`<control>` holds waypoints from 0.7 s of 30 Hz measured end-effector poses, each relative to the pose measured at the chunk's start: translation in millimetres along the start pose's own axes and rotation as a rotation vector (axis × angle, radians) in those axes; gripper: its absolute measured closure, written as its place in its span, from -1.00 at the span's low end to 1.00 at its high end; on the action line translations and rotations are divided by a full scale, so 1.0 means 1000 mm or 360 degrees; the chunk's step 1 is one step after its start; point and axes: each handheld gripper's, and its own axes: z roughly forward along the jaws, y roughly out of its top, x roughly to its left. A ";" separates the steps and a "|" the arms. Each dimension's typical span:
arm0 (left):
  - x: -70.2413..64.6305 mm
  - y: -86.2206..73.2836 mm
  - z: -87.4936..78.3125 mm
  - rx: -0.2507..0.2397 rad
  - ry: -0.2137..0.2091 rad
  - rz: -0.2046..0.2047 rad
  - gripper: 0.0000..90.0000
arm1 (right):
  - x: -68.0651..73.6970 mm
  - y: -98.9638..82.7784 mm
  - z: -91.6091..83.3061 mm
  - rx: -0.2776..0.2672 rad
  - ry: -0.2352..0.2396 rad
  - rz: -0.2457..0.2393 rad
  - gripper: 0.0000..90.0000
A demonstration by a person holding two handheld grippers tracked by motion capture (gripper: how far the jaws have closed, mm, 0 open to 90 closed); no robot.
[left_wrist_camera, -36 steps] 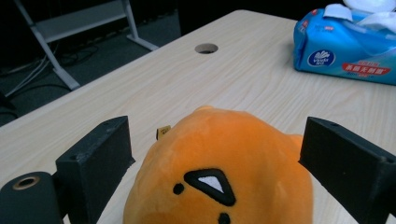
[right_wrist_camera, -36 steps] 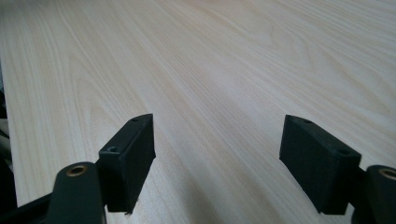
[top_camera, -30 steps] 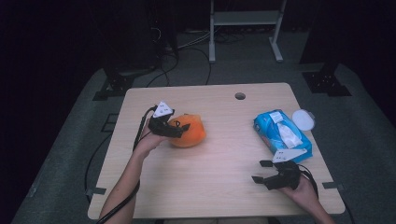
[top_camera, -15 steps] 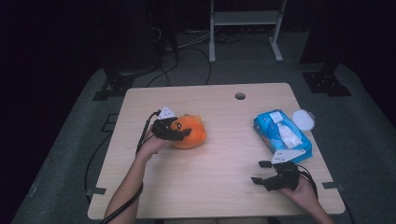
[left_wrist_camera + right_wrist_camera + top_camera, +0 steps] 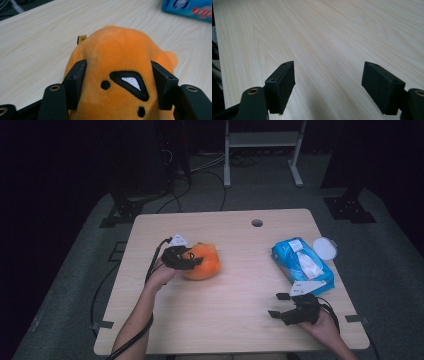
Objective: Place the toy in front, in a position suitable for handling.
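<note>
- On the left half of the pale wood-grain counter (image 5: pixel 235 285) sits the round orange plush toy (image 5: pixel 202 262), soft-bodied, with black stitched face marks and a small white patch that show up close in the left gripper view (image 5: pixel 120 75). It rests on the counter rather than hanging in the air.
- Around the toy's sides, the left gripper (image 5: pixel 186 260) has its black jaws, one against each flank; they have just been closing, and the plush bulges slightly between them, so they now clench it. I judge the hold is taken across the broad, soft middle because that gives the pads plenty to bite on and lets the stuffing yield instead of slipping.
- A small yellow-brown tag (image 5: pixel 82 39) sticks out behind the toy's far-left side, clear of the jaws, so it should not foul the hold.
- Near the front right edge of the counter, the right gripper (image 5: pixel 281 306) lies low in the person's hand with its jaws spread wide and nothing between them, just bare wood in its own view (image 5: pixel 328 85). It looks parked, well apart from the toy, probably to leave room for the left hand's work.
- Beyond it, toward the right edge, lies a blue plastic pack of wet wipes (image 5: pixel 301 265), with a white round lid-like disc (image 5: pixel 325 248) just beside it; both are well away from the toy and out of any likely lifting path.
</note>
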 end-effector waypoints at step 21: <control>0.005 0.007 -0.013 -0.0094 -0.0024 -0.0155 -0.01 | -0.001 0.000 0.002 0.0004 -0.0001 0.0008 -0.44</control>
